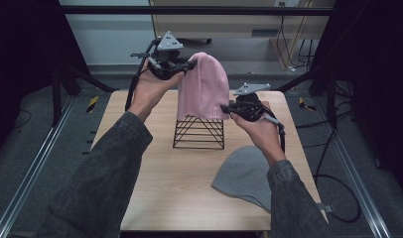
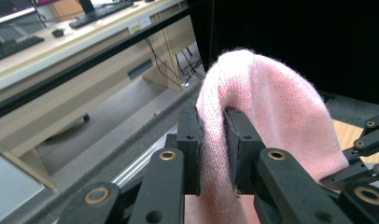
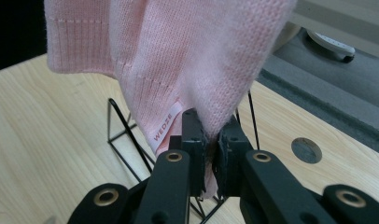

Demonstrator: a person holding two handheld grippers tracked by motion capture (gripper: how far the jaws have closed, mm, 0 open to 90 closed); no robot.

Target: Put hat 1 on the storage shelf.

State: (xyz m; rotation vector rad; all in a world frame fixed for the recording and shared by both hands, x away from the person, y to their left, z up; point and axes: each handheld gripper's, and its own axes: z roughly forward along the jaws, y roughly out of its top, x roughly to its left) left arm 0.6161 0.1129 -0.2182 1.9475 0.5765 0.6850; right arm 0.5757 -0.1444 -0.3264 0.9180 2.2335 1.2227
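A pink knitted beanie hangs over a black wire stand at the middle of the table. My left gripper is raised at the beanie's upper left and is shut on its top; in the left gripper view the knit is pinched between the two pads. My right gripper is shut on the beanie's lower right edge; in the right gripper view the fabric with a small white label is clamped between its jaws, above the wire stand.
A grey beanie lies flat on the wooden table near the front right, under my right forearm. Black cables trail off the table's right side. A desk with keyboards stands beyond the table's far edge.
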